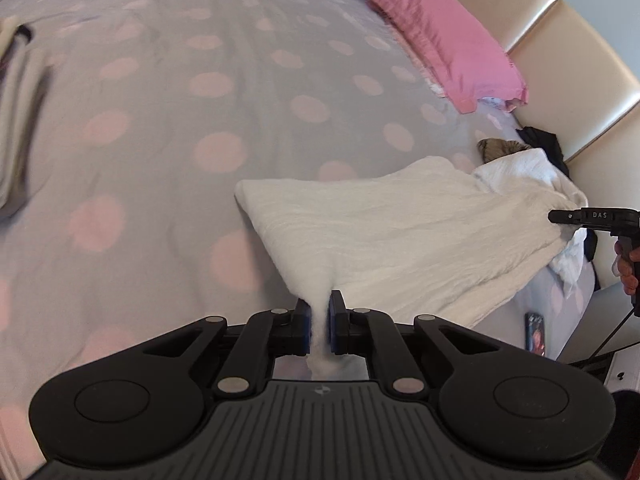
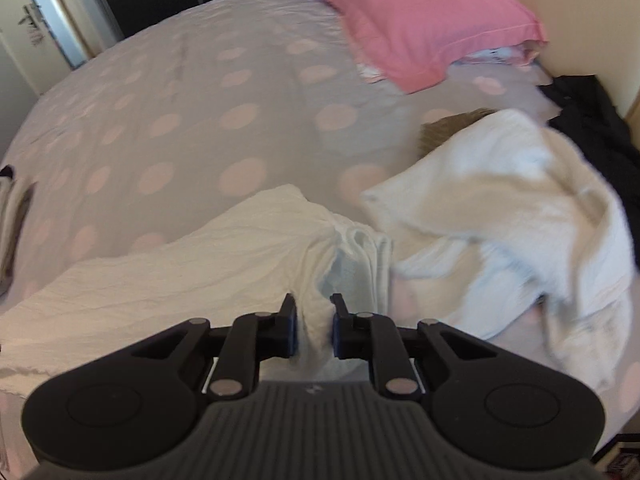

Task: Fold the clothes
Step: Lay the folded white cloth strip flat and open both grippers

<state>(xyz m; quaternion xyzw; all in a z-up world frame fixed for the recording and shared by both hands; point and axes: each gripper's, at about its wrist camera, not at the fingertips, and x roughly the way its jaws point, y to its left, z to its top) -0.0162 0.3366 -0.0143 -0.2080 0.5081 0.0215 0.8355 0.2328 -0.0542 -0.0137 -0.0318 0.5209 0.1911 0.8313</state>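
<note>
A white crinkled garment (image 1: 400, 232) lies stretched across the near side of the bed. My left gripper (image 1: 319, 322) is shut on one of its corners, and the cloth rises into the blue pads. In the left wrist view my right gripper (image 1: 560, 217) shows at the far right edge, held by a hand (image 1: 628, 264), at the garment's other end. The right wrist view shows the same white garment (image 2: 192, 272) with my right gripper (image 2: 314, 326) shut on a bunched fold of it.
The bed has a grey cover with pink dots (image 1: 200, 120). A pink pillow (image 1: 436, 36) lies by the cream headboard (image 1: 560, 40). A heap of white, brown and black clothes (image 2: 520, 208) sits at the right. Folded pale clothes (image 1: 20, 112) lie at the left edge.
</note>
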